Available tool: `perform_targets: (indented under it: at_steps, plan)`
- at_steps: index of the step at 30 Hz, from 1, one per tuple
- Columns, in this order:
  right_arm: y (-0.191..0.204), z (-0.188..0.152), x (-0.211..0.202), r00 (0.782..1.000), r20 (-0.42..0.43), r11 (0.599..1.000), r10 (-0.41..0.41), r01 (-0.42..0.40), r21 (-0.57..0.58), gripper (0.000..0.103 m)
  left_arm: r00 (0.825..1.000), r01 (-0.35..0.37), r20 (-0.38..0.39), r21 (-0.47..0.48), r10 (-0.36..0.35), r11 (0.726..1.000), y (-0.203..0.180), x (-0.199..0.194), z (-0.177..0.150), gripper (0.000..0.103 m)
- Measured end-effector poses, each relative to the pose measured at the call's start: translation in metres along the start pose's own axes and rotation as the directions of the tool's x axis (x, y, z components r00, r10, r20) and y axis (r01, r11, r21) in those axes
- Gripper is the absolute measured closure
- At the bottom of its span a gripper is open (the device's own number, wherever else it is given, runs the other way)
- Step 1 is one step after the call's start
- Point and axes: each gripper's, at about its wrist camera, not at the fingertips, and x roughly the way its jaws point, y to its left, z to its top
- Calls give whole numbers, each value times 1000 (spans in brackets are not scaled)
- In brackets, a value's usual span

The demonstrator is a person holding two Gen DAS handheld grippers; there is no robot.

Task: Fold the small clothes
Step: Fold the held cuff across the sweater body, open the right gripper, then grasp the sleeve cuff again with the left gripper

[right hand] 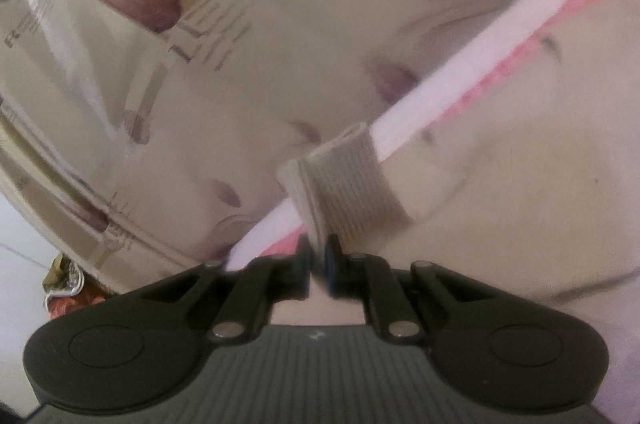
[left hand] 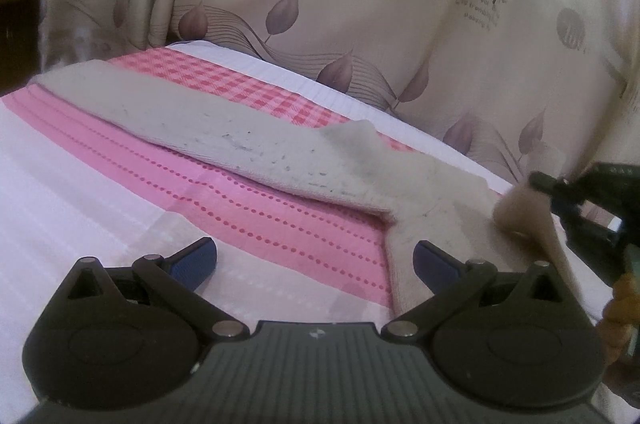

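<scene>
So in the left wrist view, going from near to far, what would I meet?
Left gripper, open, nearest → white and pink cloth → grey sock lying across it → pink checked band → leaf-print curtain at the back.

A cream curtain (left hand: 360,4) with purple leaves and printed words hangs in folds at the far side and fills most of the background. Near it lies a bed cover (left hand: 100,176), white with pink dotted stripes and a pink checked band. At the far left, the room is dark.
</scene>
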Motion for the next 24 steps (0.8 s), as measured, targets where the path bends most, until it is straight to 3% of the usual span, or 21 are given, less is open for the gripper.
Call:
perform_targets:
  at_steps: [11, 17, 19, 21, 24]
  plan:
    - [9, -38, 47, 983, -151, 985, -103, 80, -150, 91, 1000, 6, 2, -8, -6, 1000, 1, -1, 0, 0]
    - [19, -41, 18, 984, -170, 987, -47, 19, -162, 66, 998, 56, 14, -72, -55, 996, 13, -4, 3, 0]
    - [27, -48, 4, 982, -173, 969, -74, 30, -245, 59, 996, 92, 12, -122, -92, 988, 22, -7, 8, 1]
    - [33, -55, -11, 980, -163, 943, -112, 53, -330, 59, 992, 121, 34, -144, -118, 982, 31, -15, 15, 1]
    - [44, -74, -25, 970, -108, 836, -218, 129, -533, 56, 995, 71, 70, -64, -66, 995, 39, -31, 31, 1]
